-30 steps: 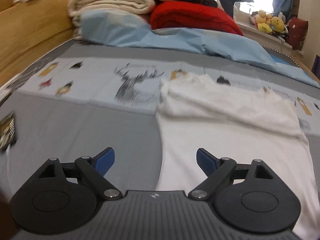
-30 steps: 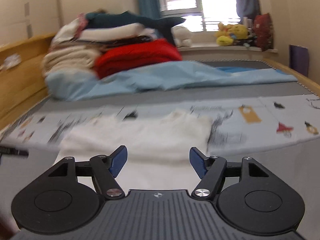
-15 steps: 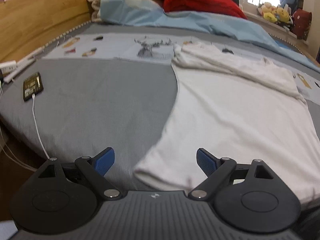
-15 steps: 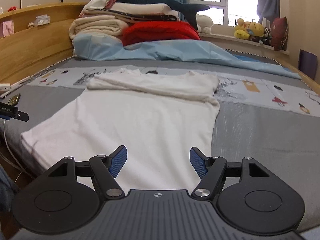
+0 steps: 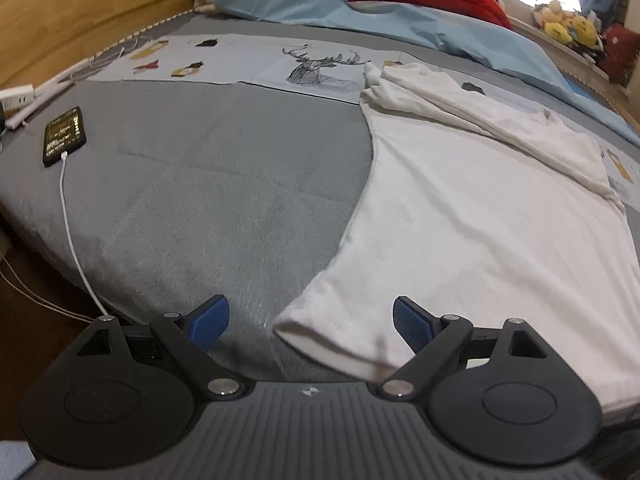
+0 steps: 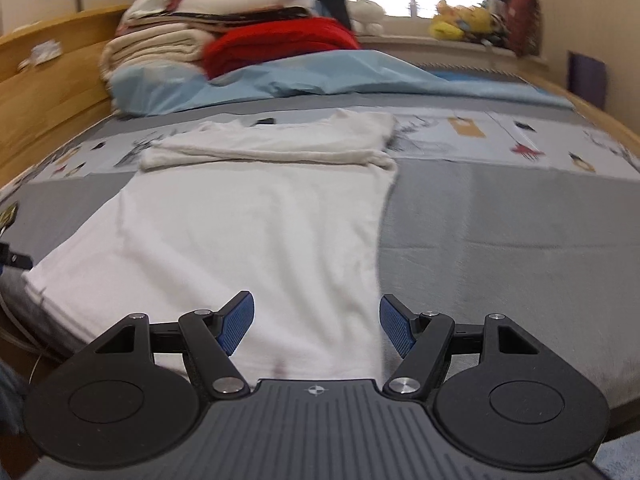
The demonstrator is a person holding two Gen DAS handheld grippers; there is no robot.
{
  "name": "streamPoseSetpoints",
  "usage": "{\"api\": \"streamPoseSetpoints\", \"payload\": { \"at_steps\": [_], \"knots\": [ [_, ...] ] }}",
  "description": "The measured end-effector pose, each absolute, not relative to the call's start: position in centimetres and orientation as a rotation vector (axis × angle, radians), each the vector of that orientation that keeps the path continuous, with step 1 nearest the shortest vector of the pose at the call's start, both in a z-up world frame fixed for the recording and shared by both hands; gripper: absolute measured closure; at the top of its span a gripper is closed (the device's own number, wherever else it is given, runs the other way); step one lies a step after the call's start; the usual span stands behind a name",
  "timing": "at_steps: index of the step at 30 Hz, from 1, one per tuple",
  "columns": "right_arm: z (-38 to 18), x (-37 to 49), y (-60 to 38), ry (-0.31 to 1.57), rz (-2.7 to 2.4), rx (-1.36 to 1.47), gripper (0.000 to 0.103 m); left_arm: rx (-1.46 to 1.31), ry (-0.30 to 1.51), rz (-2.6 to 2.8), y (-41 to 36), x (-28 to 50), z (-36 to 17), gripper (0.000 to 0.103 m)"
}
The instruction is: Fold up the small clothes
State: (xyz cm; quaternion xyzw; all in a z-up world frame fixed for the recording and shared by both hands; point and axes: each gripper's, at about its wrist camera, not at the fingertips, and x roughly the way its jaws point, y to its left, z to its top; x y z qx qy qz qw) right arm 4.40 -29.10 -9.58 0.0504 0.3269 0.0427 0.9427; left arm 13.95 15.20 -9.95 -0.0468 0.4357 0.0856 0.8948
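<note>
A white T-shirt (image 5: 472,216) lies flat on the grey bed cover (image 5: 224,184), its far end folded over into a thick band (image 5: 492,120). My left gripper (image 5: 310,322) hovers open over the shirt's near left hem corner (image 5: 304,328), which lies between the blue pads without touching them. In the right wrist view the same shirt (image 6: 256,224) stretches away from me. My right gripper (image 6: 316,322) is open above the near right part of the hem, its right pad about over the shirt's right edge.
A black phone (image 5: 64,136) on a white cable (image 5: 76,256) lies at the bed's left side. Folded blankets (image 6: 160,52), a red one (image 6: 280,40) and a light blue sheet (image 6: 320,76) pile up at the far end. The wooden bed frame (image 5: 80,12) runs along the left.
Both grippers have drawn back along the shirt from its folded far end to the near hem and sunk lower. Both stayed open.
</note>
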Motion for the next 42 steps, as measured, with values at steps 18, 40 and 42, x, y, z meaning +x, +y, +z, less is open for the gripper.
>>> {"api": "streamPoseSetpoints", "payload": {
  "at_steps": [18, 40, 42],
  "knots": [
    [-13.0, 8.2, -32.6, 0.864, -0.054, 0.299, 0.031, -0.013, 1.062, 0.144, 14.5, 19.3, -13.2, 0.010],
    [-9.8, 4.3, -31.5, 0.759, 0.131, 0.219, 0.093, -0.122, 0.894, -0.035, 14.1, 12.1, -8.9, 0.094],
    [-8.6, 2.9, -31.5, 0.748, 0.138, 0.220, 0.093, -0.135, 0.873, -0.056, 14.2, 10.0, -8.2, 0.094]
  ]
}}
